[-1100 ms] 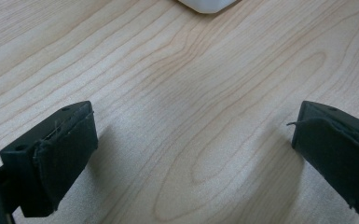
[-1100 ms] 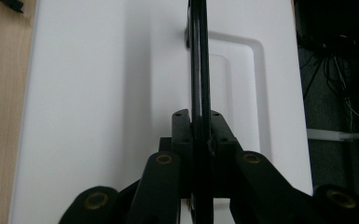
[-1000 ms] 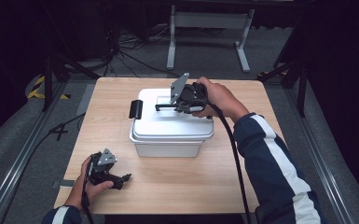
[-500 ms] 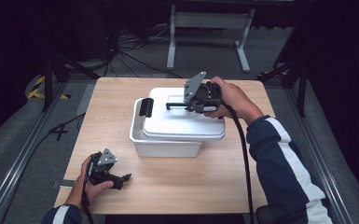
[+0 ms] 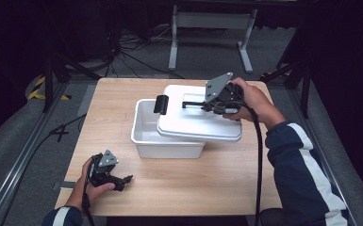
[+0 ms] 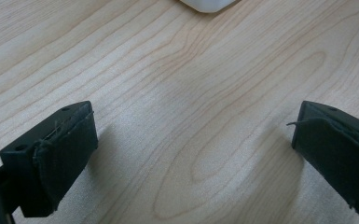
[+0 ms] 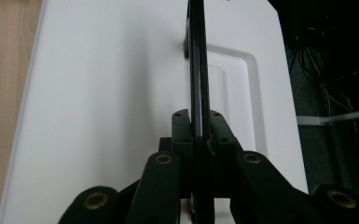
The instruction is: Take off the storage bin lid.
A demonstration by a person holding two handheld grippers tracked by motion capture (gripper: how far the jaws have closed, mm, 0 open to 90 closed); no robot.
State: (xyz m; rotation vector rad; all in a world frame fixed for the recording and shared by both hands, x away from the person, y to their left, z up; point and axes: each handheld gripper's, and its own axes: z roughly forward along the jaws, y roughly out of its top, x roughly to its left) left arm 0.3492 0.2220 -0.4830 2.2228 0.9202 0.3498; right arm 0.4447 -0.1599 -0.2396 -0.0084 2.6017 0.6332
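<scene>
Lid [image 5: 199, 120] has shifted right off bin [image 5: 152, 136], right gripper [image 5: 206, 104] clamped on its handle [image 7: 197, 60].

Open left part of white rectangular plastic bin [image 5: 147, 127] reachable from above | right part covered by flat white plastic lid [image 5: 195, 121] with black handle [image 5: 194, 103], held tilted | bare light wooden tabletop [image 5: 184, 183] in front of bin, free | left hand-held gripper [image 5: 128, 179] at front-left corner, jaws apart
</scene>
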